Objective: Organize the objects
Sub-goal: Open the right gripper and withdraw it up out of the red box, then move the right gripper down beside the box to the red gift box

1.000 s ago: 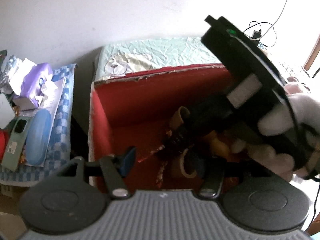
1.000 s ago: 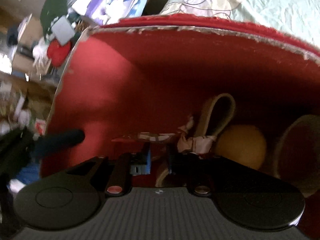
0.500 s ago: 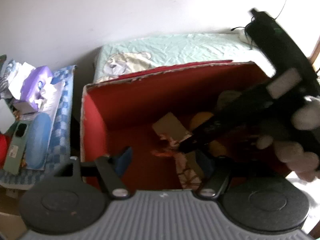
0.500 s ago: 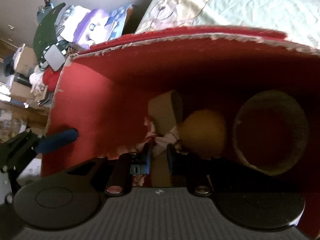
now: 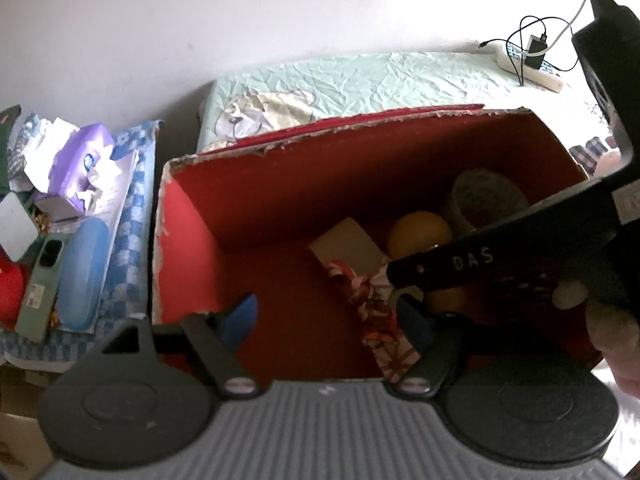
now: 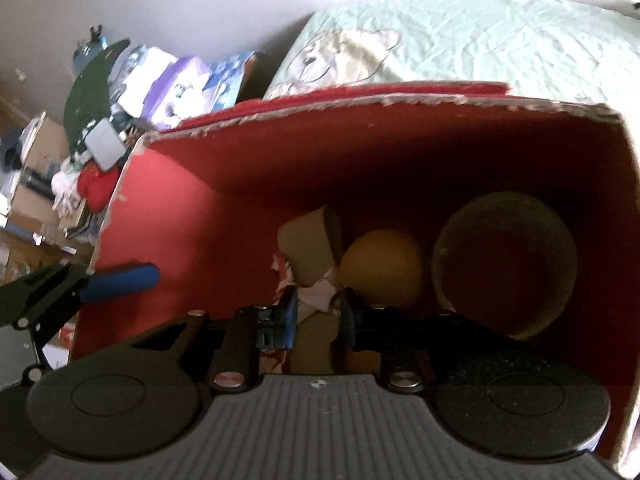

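A red box [image 5: 192, 240] [image 6: 152, 216] holds a beige bag with a red-and-white patterned cloth [image 5: 372, 296] [image 6: 308, 248], a yellow ball [image 5: 420, 232] [image 6: 380, 268] and a woven bowl [image 5: 488, 196] [image 6: 504, 264]. My right gripper [image 6: 316, 312] is inside the box, shut on the cloth of the bag; its black body [image 5: 500, 260] crosses the left wrist view. My left gripper [image 5: 328, 316] is open and empty above the box's near edge. One blue fingertip [image 6: 120, 280] of it shows in the right wrist view.
A bed with a mint bear-print sheet [image 5: 360, 80] [image 6: 460, 40] lies behind the box. To the left a checked cloth carries a purple tissue box [image 5: 80, 156], a blue case [image 5: 80, 276] and a green phone [image 5: 40, 288]. A power strip [image 5: 532, 68] lies at the far right.
My right gripper has lifted and drawn back toward the box's right side with the bag's cloth in it. The ball and bowl have come into view. My left gripper stays open.
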A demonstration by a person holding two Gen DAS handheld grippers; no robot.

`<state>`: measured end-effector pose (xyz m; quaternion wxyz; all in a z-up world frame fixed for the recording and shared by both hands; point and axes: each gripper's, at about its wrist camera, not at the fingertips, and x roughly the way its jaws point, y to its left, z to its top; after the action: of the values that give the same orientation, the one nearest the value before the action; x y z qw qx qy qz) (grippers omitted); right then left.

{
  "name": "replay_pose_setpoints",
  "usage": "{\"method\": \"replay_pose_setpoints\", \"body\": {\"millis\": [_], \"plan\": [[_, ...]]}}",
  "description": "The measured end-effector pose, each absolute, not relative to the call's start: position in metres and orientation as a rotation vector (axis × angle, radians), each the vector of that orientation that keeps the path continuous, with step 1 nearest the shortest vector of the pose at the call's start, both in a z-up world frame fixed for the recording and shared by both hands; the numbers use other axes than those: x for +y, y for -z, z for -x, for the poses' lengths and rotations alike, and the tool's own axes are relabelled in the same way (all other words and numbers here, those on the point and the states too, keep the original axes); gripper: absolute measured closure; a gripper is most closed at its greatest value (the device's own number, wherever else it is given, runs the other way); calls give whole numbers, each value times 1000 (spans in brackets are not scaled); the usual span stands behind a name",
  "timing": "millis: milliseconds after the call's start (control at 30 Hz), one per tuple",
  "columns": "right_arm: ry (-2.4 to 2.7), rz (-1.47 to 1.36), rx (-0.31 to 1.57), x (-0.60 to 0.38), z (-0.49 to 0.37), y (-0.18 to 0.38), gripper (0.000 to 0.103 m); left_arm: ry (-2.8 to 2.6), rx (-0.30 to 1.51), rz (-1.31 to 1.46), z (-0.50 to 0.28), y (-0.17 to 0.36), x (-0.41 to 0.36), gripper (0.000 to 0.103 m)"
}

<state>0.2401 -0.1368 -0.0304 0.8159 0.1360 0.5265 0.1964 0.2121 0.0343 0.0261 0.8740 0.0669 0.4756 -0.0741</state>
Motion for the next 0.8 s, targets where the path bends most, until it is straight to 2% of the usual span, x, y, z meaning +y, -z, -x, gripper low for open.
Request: {"method": "replay_pose_setpoints", "body": {"millis": [500,800], "plan": [[-285,-312,872,-159,-183,13,77,101,940,-167,-205,-39,33,25],[-331,-309,825,-152,-154,6,69,53,911,-120,-184,-56,44,23]]}}
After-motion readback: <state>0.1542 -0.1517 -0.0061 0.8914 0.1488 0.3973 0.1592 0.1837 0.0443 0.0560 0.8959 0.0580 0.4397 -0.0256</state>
